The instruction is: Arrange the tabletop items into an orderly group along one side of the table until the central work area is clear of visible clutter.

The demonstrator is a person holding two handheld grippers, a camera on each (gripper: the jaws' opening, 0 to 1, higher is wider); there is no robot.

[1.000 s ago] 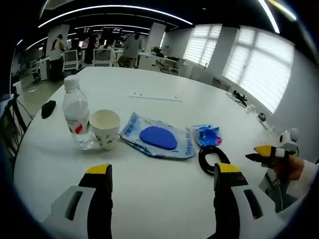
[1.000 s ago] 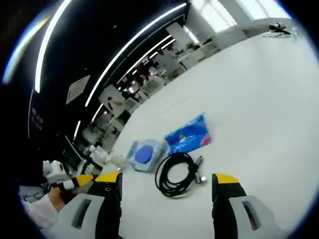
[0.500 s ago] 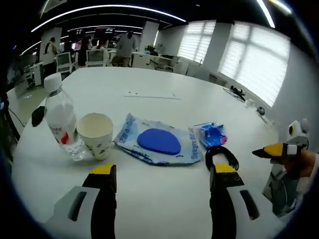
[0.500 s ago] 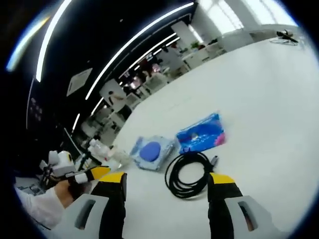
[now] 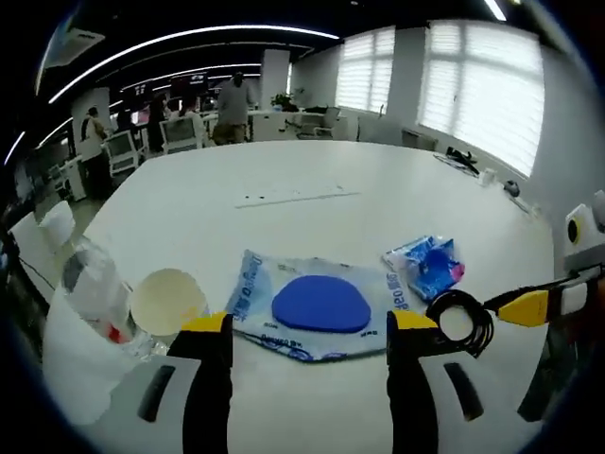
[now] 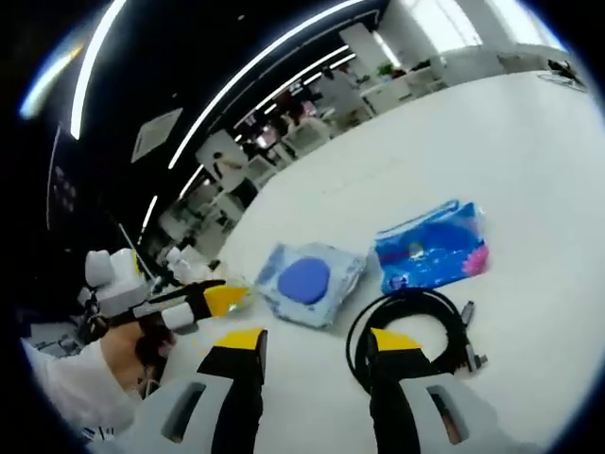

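On the near edge of the white surface (image 5: 284, 203), in the left gripper view, the left gripper (image 5: 304, 326) hangs with its yellow-tipped fingers (image 5: 206, 323) apart and nothing between them. Just beyond the tips lies a clear packet with a blue oval pad (image 5: 319, 303) inside, flat on the surface. Left of it, close to the near left edge, a paper cup (image 5: 167, 303) stands upright, touching or just beside a clear water bottle (image 5: 95, 293) that is blurred at the frame's side. Right of the packet sits a smaller blue wrapped pack (image 5: 425, 267), and nearer than that a coiled black cable (image 5: 460, 322). The right gripper (image 5: 529, 305) enters at the right edge, close to the coil.

In the right gripper view the right gripper (image 6: 312, 340) has its fingers (image 6: 238, 341) parted, closer than the left pair, holding nothing; the coiled black cable (image 6: 416, 326) lies just past the right fingertip. The blue wrapped pack (image 6: 433, 248) is beyond it, the blue-pad packet (image 6: 310, 281) beside that. The left gripper (image 6: 194, 301), held by a hand (image 6: 128, 352), comes in from the left.

Far off, past the surface's far edge, stand office desks, chairs and people (image 5: 232, 95).
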